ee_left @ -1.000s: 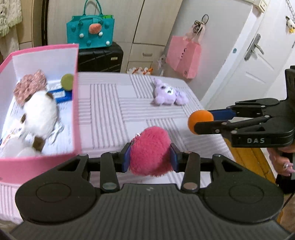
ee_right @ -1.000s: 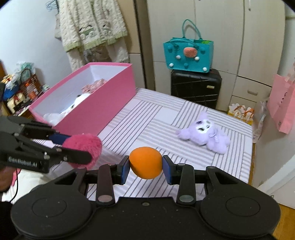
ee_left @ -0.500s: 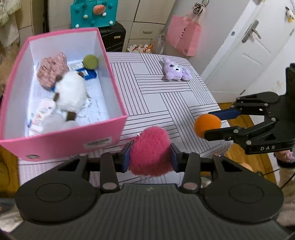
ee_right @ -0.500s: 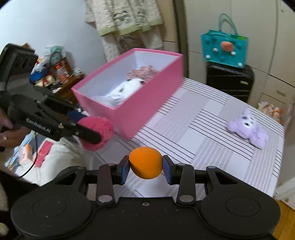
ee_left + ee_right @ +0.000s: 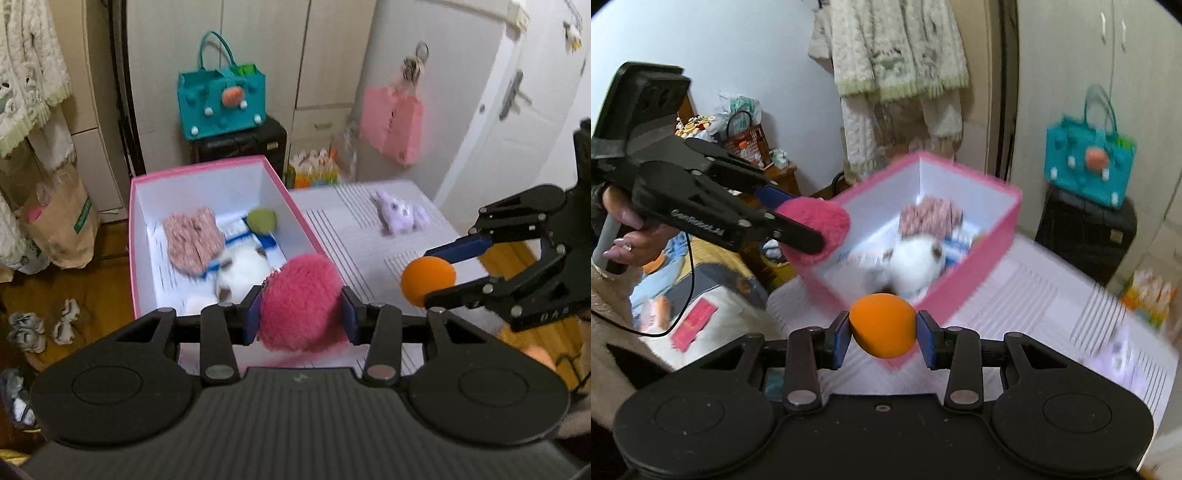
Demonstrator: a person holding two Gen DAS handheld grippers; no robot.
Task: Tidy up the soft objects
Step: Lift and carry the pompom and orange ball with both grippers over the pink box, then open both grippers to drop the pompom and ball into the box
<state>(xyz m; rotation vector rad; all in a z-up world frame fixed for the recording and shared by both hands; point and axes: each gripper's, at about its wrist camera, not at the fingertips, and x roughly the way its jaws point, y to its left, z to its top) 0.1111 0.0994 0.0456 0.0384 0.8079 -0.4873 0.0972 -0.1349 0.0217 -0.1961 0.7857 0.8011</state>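
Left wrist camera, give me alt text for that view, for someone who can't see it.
The left gripper clamps a fluffy pink pom-pom at the near edge of an open pink box holding a white plush, a pink knitted item and a green ball. At right, the right gripper holds an orange ball; a purple plush lies on the striped surface.

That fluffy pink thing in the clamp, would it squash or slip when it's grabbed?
The pink pompom probably squashes: its fur bulges past both fingers of the left gripper. It looks light, since a side pinch holds it. Slipping seems unlikely, because the fuzz should grip.
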